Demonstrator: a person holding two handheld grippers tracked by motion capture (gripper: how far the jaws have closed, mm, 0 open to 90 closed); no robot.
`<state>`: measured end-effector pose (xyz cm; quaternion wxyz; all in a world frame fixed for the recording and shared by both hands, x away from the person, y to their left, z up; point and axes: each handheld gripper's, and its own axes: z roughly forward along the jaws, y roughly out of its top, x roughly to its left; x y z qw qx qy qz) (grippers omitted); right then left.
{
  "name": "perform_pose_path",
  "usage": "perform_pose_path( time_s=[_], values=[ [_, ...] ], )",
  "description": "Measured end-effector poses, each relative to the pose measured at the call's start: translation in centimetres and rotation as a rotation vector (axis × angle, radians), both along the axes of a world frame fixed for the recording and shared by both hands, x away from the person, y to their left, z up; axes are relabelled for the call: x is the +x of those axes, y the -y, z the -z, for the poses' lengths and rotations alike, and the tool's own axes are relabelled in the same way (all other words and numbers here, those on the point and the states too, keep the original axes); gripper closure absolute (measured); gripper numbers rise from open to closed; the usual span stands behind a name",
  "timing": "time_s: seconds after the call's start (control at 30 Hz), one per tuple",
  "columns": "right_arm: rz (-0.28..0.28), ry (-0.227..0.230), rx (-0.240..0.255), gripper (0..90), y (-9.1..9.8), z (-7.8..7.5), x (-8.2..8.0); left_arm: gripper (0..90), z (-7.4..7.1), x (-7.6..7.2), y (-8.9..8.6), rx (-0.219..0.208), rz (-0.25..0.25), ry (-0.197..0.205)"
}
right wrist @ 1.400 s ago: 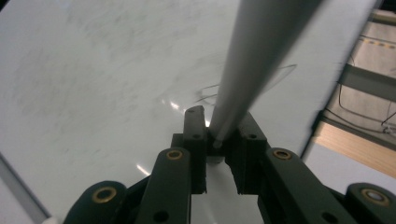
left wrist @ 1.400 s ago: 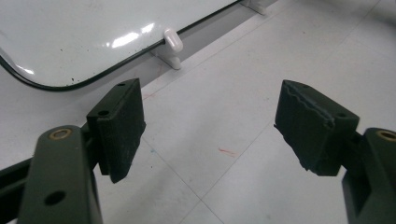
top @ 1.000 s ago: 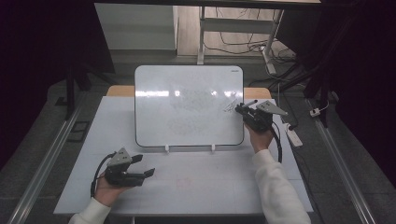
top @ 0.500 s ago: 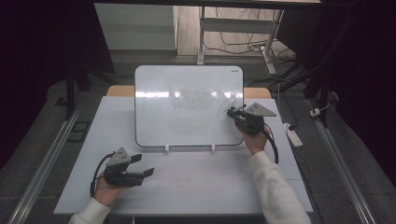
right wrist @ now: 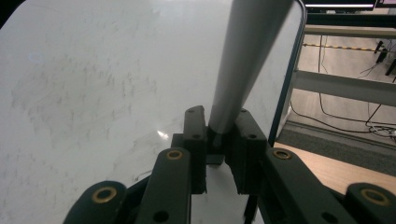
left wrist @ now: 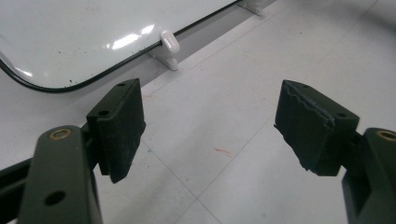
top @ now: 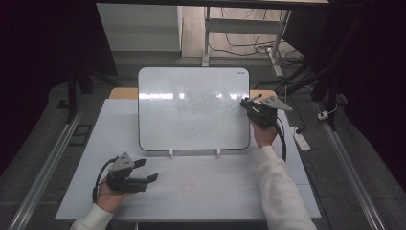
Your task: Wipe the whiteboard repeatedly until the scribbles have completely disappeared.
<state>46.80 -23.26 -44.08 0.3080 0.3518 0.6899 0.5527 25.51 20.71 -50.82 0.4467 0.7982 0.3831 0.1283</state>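
Observation:
A white whiteboard [top: 191, 110] with faint smudged marks stands tilted on the white table [top: 215, 187]. My right gripper [top: 245, 103] is at the board's right edge, shut on a pale grey marker [right wrist: 247, 56] whose barrel points at the board surface [right wrist: 93, 70]; the jaws [right wrist: 218, 119] clamp its base, and its tip is out of frame. My left gripper [top: 146, 171] rests at the table's front left, open, nothing between its fingers [left wrist: 210, 126]. The board's lower left corner [left wrist: 70, 42] lies just beyond it.
Two white feet [top: 171, 152] hold the board's bottom edge. A white power strip [top: 301, 139] lies off the table's right side, with cables on the floor behind. A small red mark [left wrist: 223, 150] is on the table.
The right gripper with the marker shifted slightly left and down along the board's right edge, then back up. The left gripper has stayed still.

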Motion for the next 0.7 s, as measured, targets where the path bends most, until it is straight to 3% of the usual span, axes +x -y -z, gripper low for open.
perform_pose_path(
  time_s=[0.13, 0.2, 0.23, 0.33, 0.4, 0.43, 0.5, 0.57, 0.6, 0.63, 0.7],
  values=[
    [-0.1, -0.02, -0.06, 77.2, -1.9, 1.2, -1.3, 24.7, 0.1, 0.1, 0.0, -0.002, -0.002, -0.005],
    [-0.121, -0.005, -0.099, 77.2, -2.2, 1.6, -1.9, 24.7, 0.0, 0.1, 0.0, -0.002, 0.001, -0.002],
    [-0.129, -0.014, -0.089, 77.2, -1.9, 1.4, -1.6, 24.7, 0.0, 0.0, 0.1, -0.003, 0.002, -0.002],
    [-0.025, 0.0, -0.017, 77.2, -0.4, 0.3, -0.1, 24.7, 0.0, -0.1, 0.1, -0.002, 0.004, 0.001],
    [0.0, -0.008, 0.025, 77.2, 0.0, -0.1, 0.4, 24.7, -0.1, -0.1, 0.1, -0.001, 0.004, 0.003],
    [0.002, 0.003, 0.007, 77.2, -0.4, 0.1, 0.1, 24.7, 0.0, -0.1, 0.0, -0.003, 0.004, 0.002],
    [-0.085, -0.015, -0.032, 77.2, -1.8, 1.0, -0.9, 24.7, 0.0, 0.1, -0.1, -0.003, 0.002, 0.0],
    [-0.141, 0.006, -0.119, 77.2, -3.0, 1.9, -2.2, 24.7, 0.1, 0.1, -0.1, -0.002, 0.001, -0.003],
    [-0.14, 0.013, -0.129, 77.2, -3.0, 1.9, -2.3, 24.7, 0.1, 0.2, -0.1, -0.001, 0.001, -0.005],
    [-0.144, -0.008, -0.1, 77.2, -2.5, 1.7, -1.9, 24.7, 0.1, 0.2, 0.0, 0.001, 0.002, -0.005],
    [-0.054, 0.021, -0.085, 77.2, -1.3, 0.9, -1.1, 24.7, 0.1, 0.0, 0.1, 0.004, 0.006, 0.0]
  ],
)
